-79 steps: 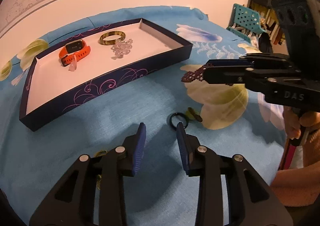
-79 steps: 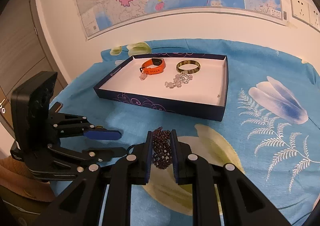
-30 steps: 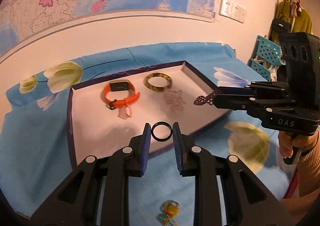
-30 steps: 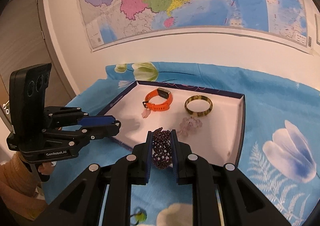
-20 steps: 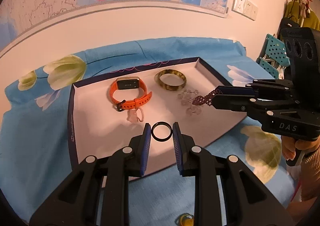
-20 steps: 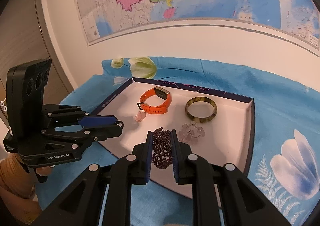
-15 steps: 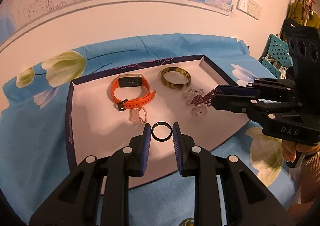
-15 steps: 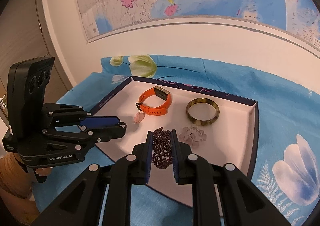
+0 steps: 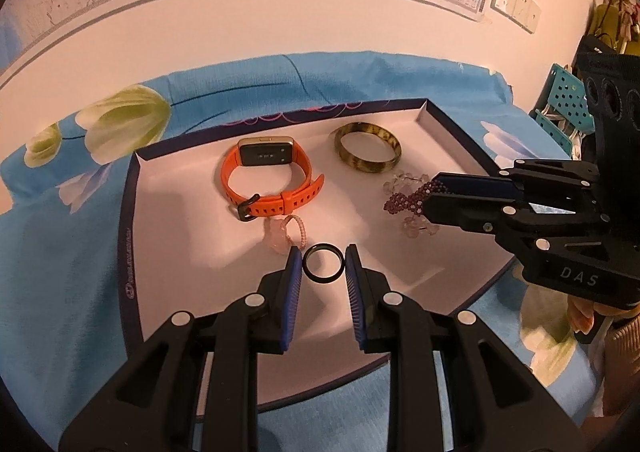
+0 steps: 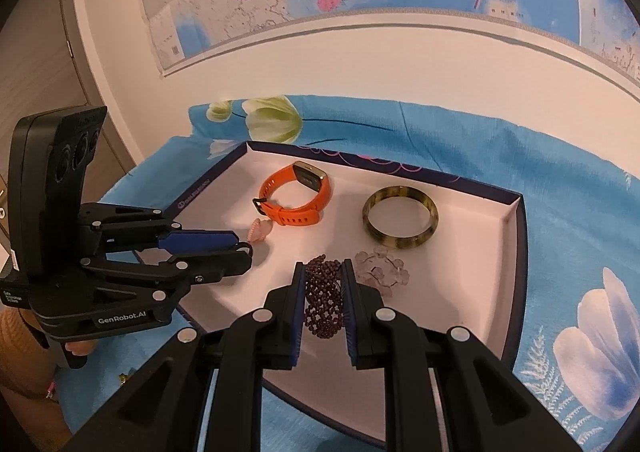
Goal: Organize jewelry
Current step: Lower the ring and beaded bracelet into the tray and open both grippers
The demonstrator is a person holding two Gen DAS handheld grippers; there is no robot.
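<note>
Both grippers are over the tray (image 9: 128, 212), a shallow dark-walled box with a white floor, standing on a blue flowered cloth (image 9: 52, 252).

Left gripper (image 9: 322, 266): jaws clamped on a black ring (image 9: 322, 263), one blue pad against each side of it. The ring sits at the fingertips, above the near half of the tray floor, just in front of a small pink charm (image 9: 282, 233) lying in the tray.

Right gripper (image 10: 323, 294): jaws clamped on a dark red beaded bracelet (image 10: 323, 298), which bulges out in front of the pads and below them. It is above the tray floor, just beside a clear bead bracelet (image 10: 382, 270) resting in the tray.

Lying in the tray toward the far wall: orange watch (image 9: 268, 180) on the left, brown mottled bangle (image 9: 368, 154) on the right, apart from each other.

A hand (image 9: 584, 316) is partly visible under the right gripper's handle, outside the tray's right wall.
</note>
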